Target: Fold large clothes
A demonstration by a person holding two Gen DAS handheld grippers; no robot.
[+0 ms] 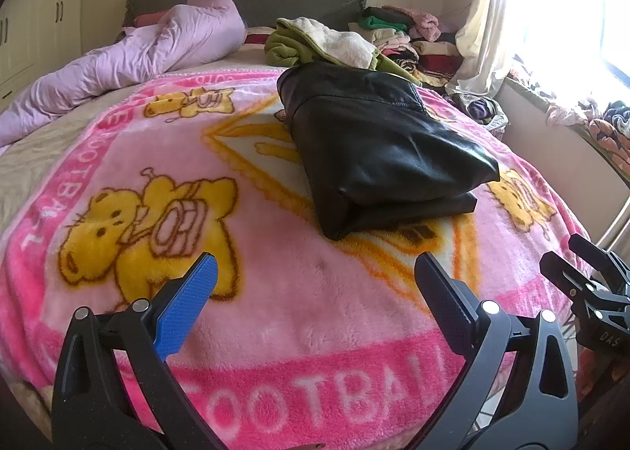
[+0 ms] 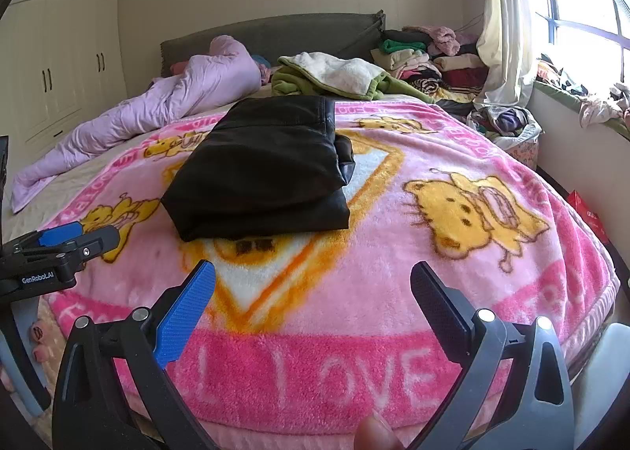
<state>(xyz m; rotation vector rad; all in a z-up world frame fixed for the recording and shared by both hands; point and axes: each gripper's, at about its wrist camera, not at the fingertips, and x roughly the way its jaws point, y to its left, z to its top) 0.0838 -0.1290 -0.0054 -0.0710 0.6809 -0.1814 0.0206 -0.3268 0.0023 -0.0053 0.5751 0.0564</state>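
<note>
So the black jacket (image 1: 378,147) is folded up into a chunky bundle and sitting roughly mid-bed on the pink blanket (image 1: 275,312), the fleecy one with yellow bears and "FOOTBALL" / "I LOVE" lettering along the edge. It looks like leather or something shiny, with a seam showing across the top.

Both grippers are off it. The left gripper (image 1: 315,292) hangs over the near part of the blanket with its jaws spread wide and nothing between them, one blue pad and one dark one. The right gripper (image 2: 311,296) is the same deal, wide apart and empty, near the foot edge of the bed. In the right view the jacket (image 2: 260,170) sits well beyond the fingertips, not touching.

Behind the jacket there's a green and white fleece thing (image 2: 334,76) in a heap, a lilac quilt (image 1: 157,48) bunched along the left side, and a pile of clothes (image 2: 425,56) stacked by the curtain (image 2: 508,17).
</note>
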